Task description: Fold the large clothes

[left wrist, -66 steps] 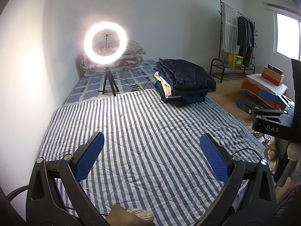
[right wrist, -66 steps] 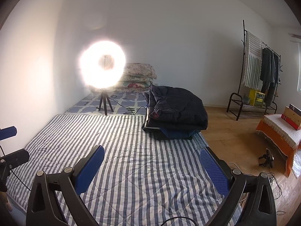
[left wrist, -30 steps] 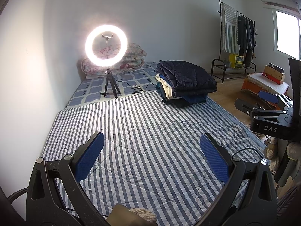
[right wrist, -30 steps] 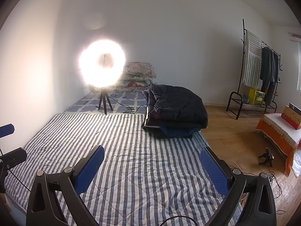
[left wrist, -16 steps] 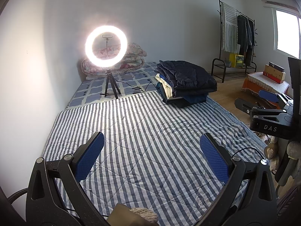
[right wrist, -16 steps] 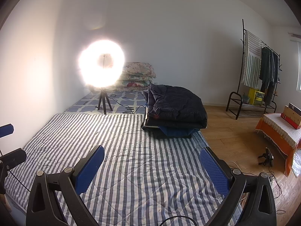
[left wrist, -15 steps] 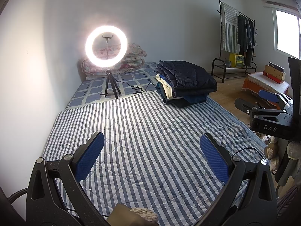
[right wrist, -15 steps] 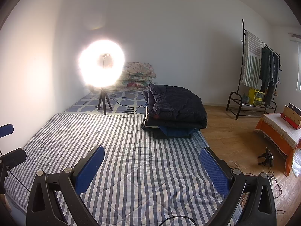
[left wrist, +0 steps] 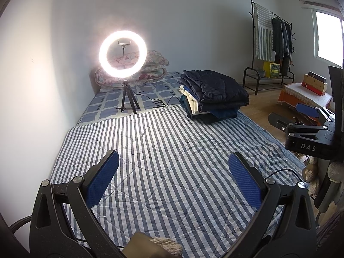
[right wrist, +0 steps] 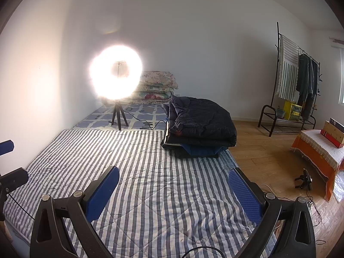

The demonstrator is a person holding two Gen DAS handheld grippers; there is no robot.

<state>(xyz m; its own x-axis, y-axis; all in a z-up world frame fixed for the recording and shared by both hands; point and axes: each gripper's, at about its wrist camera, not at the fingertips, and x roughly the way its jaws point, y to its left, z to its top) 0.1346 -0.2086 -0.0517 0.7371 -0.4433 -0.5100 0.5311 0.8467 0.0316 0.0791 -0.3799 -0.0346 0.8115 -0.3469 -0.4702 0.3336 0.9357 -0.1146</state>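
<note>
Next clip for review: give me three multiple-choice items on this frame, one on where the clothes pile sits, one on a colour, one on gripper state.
1. Where is the pile of folded clothes?
A. on the far right part of the striped quilt
B. on the wooden floor
C. on the clothes rack

2. What colour are the gripper pads?
A. red
B. blue
C. white

3. How do the left gripper and right gripper stand?
A. both shut on cloth
B. one open, one shut
C. both open, holding nothing

Answers: 1 A, the pile rests on the quilt's far right edge; 2 B, the pads are blue; 3 C, wide gaps show only quilt.
</note>
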